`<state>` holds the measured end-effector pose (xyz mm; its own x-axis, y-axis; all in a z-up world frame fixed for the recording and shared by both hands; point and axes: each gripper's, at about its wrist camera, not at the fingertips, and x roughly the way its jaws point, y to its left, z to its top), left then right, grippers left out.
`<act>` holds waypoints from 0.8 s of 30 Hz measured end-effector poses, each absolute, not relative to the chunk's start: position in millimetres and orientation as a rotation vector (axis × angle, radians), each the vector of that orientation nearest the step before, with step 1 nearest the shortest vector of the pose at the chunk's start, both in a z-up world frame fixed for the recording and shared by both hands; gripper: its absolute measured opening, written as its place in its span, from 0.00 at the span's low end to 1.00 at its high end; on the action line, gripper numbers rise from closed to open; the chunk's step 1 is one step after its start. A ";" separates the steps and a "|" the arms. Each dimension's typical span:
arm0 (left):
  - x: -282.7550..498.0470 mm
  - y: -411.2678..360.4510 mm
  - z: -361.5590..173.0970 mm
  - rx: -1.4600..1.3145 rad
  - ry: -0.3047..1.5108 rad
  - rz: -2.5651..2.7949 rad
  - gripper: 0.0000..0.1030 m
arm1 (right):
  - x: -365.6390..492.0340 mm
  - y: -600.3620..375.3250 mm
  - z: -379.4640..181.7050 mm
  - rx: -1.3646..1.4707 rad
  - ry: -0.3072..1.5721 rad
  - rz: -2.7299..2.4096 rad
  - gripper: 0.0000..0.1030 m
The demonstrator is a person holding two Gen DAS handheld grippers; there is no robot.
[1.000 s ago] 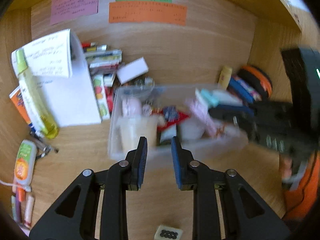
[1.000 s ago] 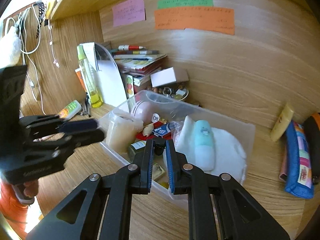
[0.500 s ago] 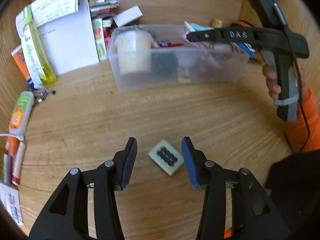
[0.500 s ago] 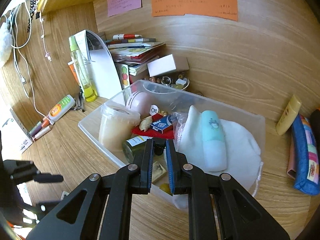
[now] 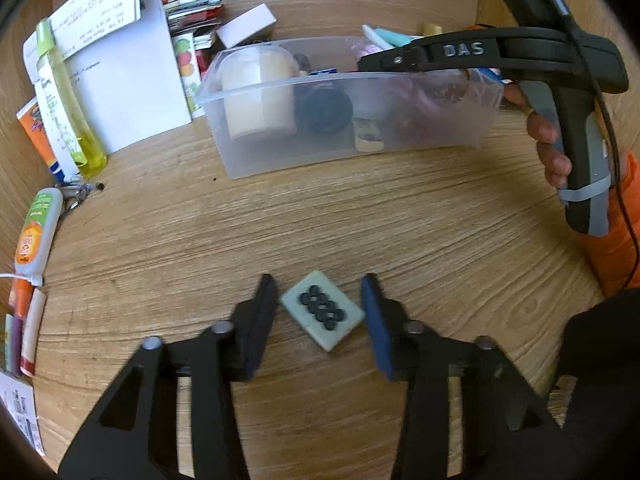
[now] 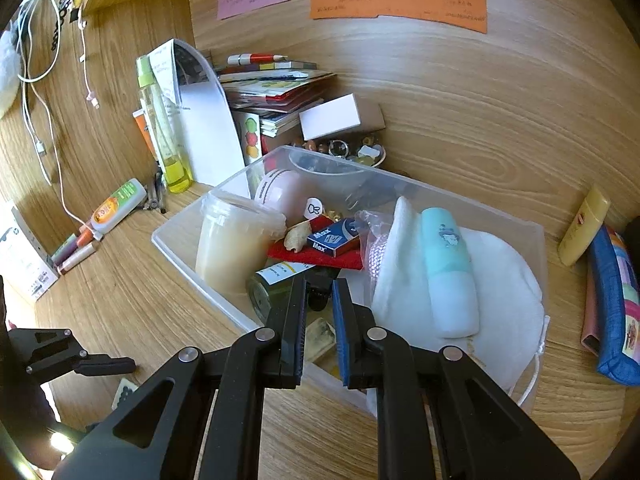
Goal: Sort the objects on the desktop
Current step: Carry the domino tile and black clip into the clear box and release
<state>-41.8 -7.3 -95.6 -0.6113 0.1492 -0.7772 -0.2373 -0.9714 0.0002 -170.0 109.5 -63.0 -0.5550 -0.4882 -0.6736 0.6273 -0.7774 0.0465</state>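
Note:
A pale mahjong tile (image 5: 322,316) with black dots lies flat on the wooden desk. My left gripper (image 5: 319,285) straddles it, one pad at each side of the tile; the jaws are closing and the pads are not seen pressing on it. The clear plastic bin (image 5: 280,160) stands beyond, holding a cream tub (image 6: 232,244), a mint bottle (image 6: 450,268), a white mask, a blue Max box and other small items. My right gripper (image 6: 320,285) hovers shut and empty over the bin's near wall (image 6: 224,300). It shows from the side in the left wrist view, held by a hand (image 5: 548,152).
A yellow spray bottle (image 5: 68,120) and white papers stand at the left wall, with tubes and pens (image 5: 36,232) along the left edge. Books and a white box (image 6: 332,120) sit behind the bin. A blue pouch (image 6: 612,308) and yellow tube (image 6: 582,224) lie to its right.
My left gripper drew back from the bin and sank to the tile, its jaws spread wide and then narrowed a little. The right gripper stays shut over the bin.

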 end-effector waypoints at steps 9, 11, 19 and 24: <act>-43.2 -10.0 -93.2 -1.253 0.084 2.681 0.38 | -167.5 110.2 -62.6 0.901 0.273 -2.302 0.13; -45.4 -15.0 -84.4 -1.225 0.036 2.700 0.38 | -165.2 109.2 -61.5 0.897 0.276 -2.305 0.14; -70.4 -27.9 -38.4 -1.059 -0.079 2.762 0.38 | -153.9 111.8 -50.1 0.835 0.266 -2.314 0.29; -92.8 -26.0 -15.9 -0.979 -0.098 2.777 0.38 | -147.1 122.0 -38.7 0.756 0.257 -2.367 0.51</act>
<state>-92.8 -26.0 -15.9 -0.7620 0.2050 -0.6142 -0.1612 -0.9788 -0.1266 -147.1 122.0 -38.7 -0.6353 -0.5127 -0.5776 0.6246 -0.7809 0.0062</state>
